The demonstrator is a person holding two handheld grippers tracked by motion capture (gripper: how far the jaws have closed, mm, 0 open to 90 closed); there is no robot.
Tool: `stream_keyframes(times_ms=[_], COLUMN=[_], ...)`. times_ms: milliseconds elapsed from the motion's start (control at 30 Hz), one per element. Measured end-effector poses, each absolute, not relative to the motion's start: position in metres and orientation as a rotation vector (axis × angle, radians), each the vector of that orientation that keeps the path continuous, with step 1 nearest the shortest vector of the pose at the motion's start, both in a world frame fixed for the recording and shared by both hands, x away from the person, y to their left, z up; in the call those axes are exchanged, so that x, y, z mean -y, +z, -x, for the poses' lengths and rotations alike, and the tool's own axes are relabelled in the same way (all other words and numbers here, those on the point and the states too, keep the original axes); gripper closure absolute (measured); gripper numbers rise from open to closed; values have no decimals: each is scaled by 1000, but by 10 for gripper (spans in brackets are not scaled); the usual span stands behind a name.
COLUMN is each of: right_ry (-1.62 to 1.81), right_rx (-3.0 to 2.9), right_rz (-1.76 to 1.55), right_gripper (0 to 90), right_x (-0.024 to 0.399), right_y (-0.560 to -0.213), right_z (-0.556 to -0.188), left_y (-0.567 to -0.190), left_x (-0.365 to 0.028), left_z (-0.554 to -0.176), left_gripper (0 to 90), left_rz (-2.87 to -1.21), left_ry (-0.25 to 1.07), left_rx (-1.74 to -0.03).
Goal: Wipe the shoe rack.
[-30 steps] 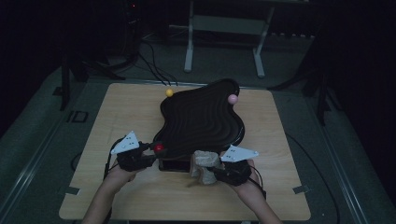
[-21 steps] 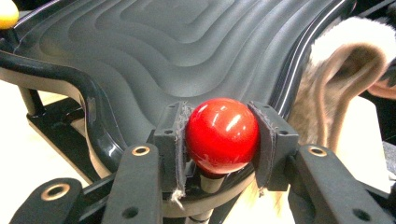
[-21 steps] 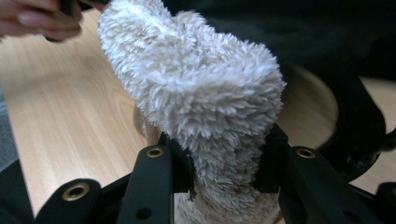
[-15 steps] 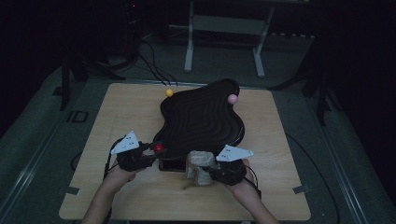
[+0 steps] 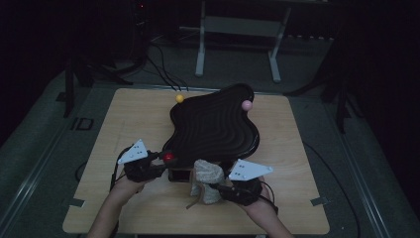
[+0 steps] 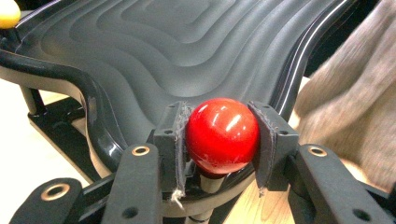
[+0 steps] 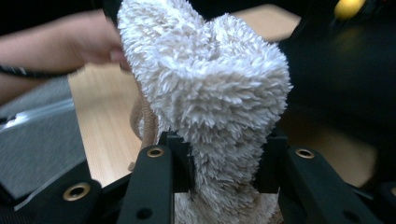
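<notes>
A black tray with a wavy ribbed surface stands on a stand on the wooden table. On its rim sit a yellow ball at the far left, a pink ball at the far right and a red ball at the near left corner. My left gripper is shut on the red ball, its pads pressing on both sides. My right gripper is shut on a fluffy beige cloth just in front of the tray's near edge. The cloth rises bunched above the gripper.
The tray's black stand shows under its rim. The other hand is visible beyond the cloth. Bare wood lies left, right and in front of the tray. A metal frame and cables stand on the floor behind the table.
My right gripper has shifted slightly with the cloth, which now stands more upright by the tray's near edge. The left gripper and the red ball have stayed put.
</notes>
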State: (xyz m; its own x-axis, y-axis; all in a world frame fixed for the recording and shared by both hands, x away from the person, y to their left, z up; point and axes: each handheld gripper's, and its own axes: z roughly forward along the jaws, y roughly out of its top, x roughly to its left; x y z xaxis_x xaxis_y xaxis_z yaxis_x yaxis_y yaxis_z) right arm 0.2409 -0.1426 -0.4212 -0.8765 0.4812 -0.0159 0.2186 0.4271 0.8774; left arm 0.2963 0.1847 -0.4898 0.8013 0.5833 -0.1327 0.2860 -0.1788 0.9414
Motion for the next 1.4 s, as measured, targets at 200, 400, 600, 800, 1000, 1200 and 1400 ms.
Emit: stream_keyframes(times_ms=[200,400,600,800,1000,1200,1400], right_ry=[1505,1529,1310,1307,1233,1281,1244], right_rx=[-2227,-2062,-2099,-2195,-2262,-2229,-2318], right_rz=[-561,-538,-576,-565,-520,-577,-570], right_gripper=[662,661,661,664,663,665,664], right_x=[171,187,165,148,131,129,120], right_y=[-374,-341,-375,-403,-410,-417,-429], right_z=[-228,-224,-248,-253,-252,-255,-255], left_y=[-490,-490,-490,-490,-490,-490,-490], left_x=[-185,-185,-185,-185,-186,-185,-185], left_z=[-297,-297,-297,-298,-298,-298,-298], left_gripper=[592,592,592,592,592,592,592], left_rz=[-1773,-1773,-1774,-1774,-1772,-1775,-1771], left_ry=[297,296,295,290,287,287,287], left_rx=[-674,-675,-672,-669,-670,-668,-673])
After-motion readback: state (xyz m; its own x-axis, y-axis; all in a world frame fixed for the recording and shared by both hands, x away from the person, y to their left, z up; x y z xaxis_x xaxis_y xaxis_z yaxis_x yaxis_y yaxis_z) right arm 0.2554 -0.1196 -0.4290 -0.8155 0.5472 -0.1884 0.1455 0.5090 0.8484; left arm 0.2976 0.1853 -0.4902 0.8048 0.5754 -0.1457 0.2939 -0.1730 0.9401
